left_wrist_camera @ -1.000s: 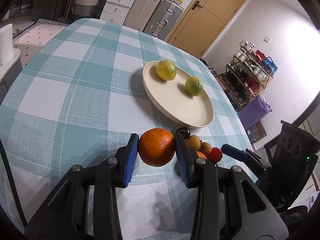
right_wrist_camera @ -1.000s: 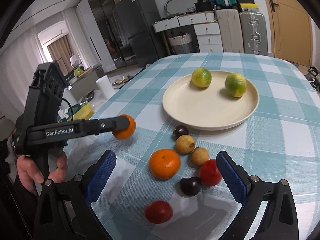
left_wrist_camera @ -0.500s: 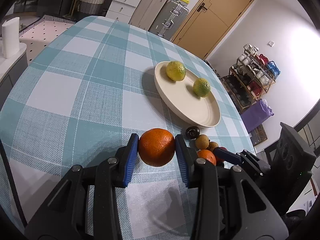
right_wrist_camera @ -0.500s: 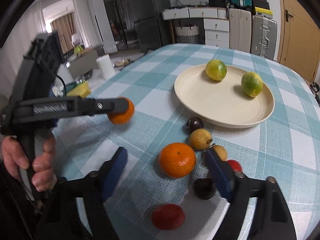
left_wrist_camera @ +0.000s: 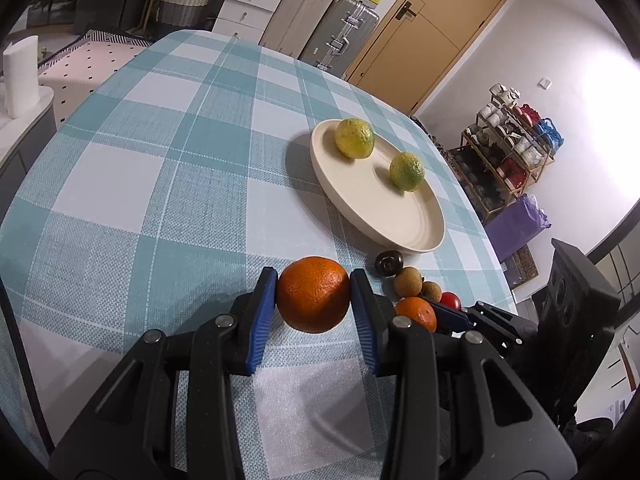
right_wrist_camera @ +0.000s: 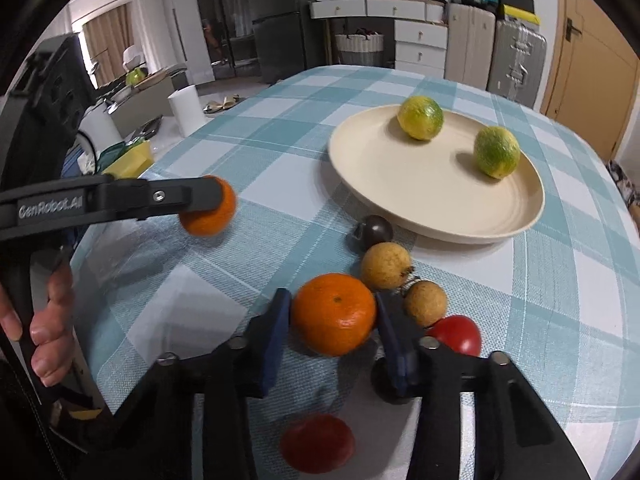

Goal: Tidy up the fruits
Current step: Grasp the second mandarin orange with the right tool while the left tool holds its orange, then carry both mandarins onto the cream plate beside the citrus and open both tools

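Observation:
My left gripper [left_wrist_camera: 313,296] is shut on an orange [left_wrist_camera: 313,294] and holds it above the checked tablecloth; it also shows in the right wrist view [right_wrist_camera: 208,212]. My right gripper [right_wrist_camera: 332,320] has closed its blue pads around a second orange [right_wrist_camera: 333,319] that rests on the table. A cream plate [right_wrist_camera: 440,216] holds two yellow-green citrus fruits [right_wrist_camera: 420,117] [right_wrist_camera: 497,152]. Beside the second orange lie a dark plum [right_wrist_camera: 374,230], two tan round fruits [right_wrist_camera: 386,265] [right_wrist_camera: 425,303] and red fruits [right_wrist_camera: 456,334] [right_wrist_camera: 317,442].
The table's left edge [right_wrist_camera: 132,184] drops off near a paper roll [right_wrist_camera: 187,114]. Suitcases [left_wrist_camera: 340,28] and drawers stand behind the table. A shelf of cups [left_wrist_camera: 516,132] is at the right. The person's hand [right_wrist_camera: 48,320] holds the left gripper's handle.
My right gripper has moved forward and closed from wide open onto the second orange. My left gripper has kept hold of its orange and barely shifted.

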A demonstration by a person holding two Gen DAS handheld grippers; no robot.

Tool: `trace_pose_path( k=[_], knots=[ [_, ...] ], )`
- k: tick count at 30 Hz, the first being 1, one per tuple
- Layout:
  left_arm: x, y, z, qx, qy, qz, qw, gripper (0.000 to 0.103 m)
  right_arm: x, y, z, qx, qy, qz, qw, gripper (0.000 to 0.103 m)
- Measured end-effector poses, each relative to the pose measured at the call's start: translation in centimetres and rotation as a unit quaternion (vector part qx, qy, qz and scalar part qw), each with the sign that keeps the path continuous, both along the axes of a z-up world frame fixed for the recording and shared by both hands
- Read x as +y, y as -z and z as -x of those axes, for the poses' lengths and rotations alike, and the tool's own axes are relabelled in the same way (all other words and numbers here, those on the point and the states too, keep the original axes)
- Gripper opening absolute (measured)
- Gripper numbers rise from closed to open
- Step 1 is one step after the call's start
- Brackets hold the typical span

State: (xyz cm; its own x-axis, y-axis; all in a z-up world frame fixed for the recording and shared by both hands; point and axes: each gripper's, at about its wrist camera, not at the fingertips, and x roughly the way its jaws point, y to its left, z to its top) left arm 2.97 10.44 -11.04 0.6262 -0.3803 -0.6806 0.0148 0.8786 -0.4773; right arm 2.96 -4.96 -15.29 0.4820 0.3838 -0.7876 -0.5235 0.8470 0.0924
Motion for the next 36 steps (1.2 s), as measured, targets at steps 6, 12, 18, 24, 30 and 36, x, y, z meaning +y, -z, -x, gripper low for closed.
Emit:
trace_pose_path(
  k=[6, 12, 18, 24, 30, 36],
  knots=[
    [-0.7, -0.7, -1.0, -0.004, 0.007, -0.008, 0.9999, 0.034, -0.7, -0.4, 0.0, -0.002, -0.001, -0.028, 1.0, 0.04],
    [-1.6, -1.7, -2.7, -0.011, 0.019, -0.015, 0.9997, 0.034, -1.7, -1.9, -0.2, -0.019, -0.003, -0.06, 0.998, 0.04],
    [-2.5, -2.6, -5.1, -0.018, 0.027, -0.02, 0.9993, 0.034, -2.8, -3.9, -1.3, -0.042, -0.001, -0.085, 0.996, 0.04],
    [-3.6, -3.1, -8.1, -0.021, 0.039, -0.028, 0.9987, 0.034, -4.3, -5.8, -3.6, -0.058, 0.01, -0.101, 0.993, 0.04],
    [-4.6, -3.2, -11.6, -0.017, 0.043, -0.034, 0.9983, 0.034, -5.3, -7.2, -7.4, -0.067, 0.019, -0.107, 0.992, 0.04],
    [-5.3, -2.9, -15.0, -0.01, 0.042, -0.046, 0.998, 0.034, -5.6, -8.1, -11.5, -0.074, 0.027, -0.105, 0.991, 0.04]
  ],
)
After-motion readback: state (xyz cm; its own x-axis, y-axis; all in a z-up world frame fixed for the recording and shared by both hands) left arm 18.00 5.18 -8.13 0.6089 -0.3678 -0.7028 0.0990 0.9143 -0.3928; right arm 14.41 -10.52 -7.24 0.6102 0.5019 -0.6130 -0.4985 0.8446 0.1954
